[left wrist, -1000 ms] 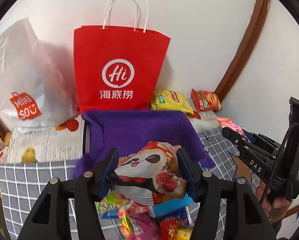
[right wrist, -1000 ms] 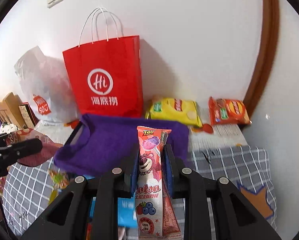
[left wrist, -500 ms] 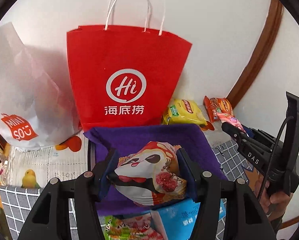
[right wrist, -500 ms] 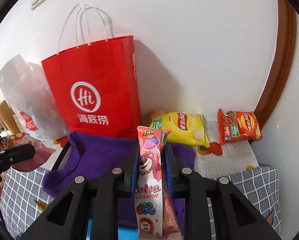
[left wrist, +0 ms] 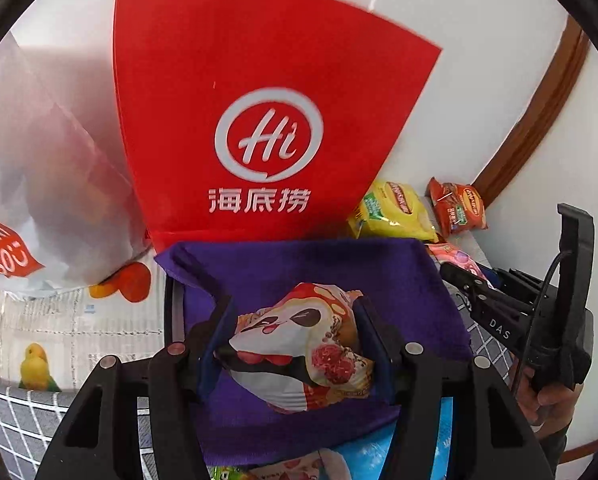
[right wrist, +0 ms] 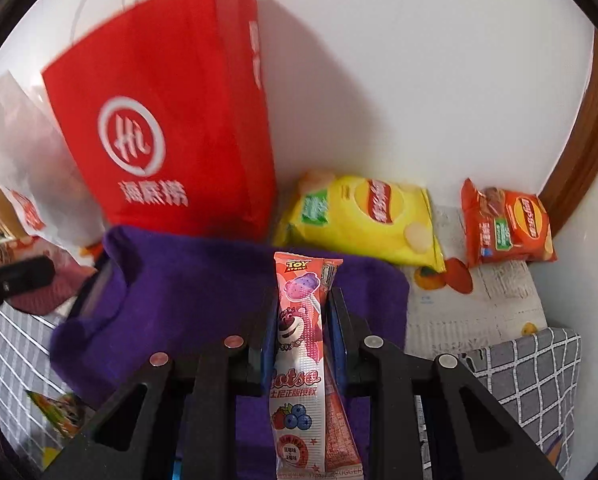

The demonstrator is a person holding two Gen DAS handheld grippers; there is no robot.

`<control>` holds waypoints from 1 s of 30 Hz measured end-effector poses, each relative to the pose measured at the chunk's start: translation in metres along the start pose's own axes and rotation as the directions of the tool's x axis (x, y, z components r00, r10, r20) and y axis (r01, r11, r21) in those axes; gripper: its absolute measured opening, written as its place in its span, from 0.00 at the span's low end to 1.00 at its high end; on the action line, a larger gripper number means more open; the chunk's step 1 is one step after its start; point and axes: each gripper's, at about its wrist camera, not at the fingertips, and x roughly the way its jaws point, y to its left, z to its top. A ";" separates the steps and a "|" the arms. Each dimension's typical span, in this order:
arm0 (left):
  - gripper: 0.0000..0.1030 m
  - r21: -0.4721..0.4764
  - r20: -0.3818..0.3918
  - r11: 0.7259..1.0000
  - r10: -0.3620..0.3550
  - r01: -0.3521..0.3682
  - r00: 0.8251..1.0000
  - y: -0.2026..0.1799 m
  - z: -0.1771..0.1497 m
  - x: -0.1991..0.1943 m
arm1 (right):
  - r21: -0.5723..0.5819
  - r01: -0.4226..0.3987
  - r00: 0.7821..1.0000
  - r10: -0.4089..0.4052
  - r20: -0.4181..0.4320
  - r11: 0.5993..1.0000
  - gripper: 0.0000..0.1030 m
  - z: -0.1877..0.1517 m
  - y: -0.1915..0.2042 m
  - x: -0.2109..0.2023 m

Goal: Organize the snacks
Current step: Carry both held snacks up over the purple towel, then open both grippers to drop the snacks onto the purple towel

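Purple cloth bin (left wrist: 331, 276) in front of the red paper bag (left wrist: 267, 120).
Left gripper (left wrist: 295, 344) clamps a panda snack packet (left wrist: 299, 344) above the bin; right gripper (right wrist: 299, 320) pinches a pink stick packet (right wrist: 301, 340) upright over it.

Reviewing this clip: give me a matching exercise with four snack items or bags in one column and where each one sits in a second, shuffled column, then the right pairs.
Things:
1. panda snack pack
2. pink strawberry-bear stick pack
3. yellow chip bag
4. red paper bag

Places:
A. lying by the wall, next to an orange chip bag
B. clamped in the right gripper
C. standing upright behind the purple cloth-lined bin
D. clamped in the left gripper

Pairs: 1-D, 2-B, 3-A, 4-C
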 end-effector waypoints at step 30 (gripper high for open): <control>0.57 -0.032 -0.150 0.999 0.022 -0.027 0.988 0.012 -0.012 0.061 | -0.016 0.026 0.990 -0.028 -0.141 1.000 0.27 -0.013 0.002 0.050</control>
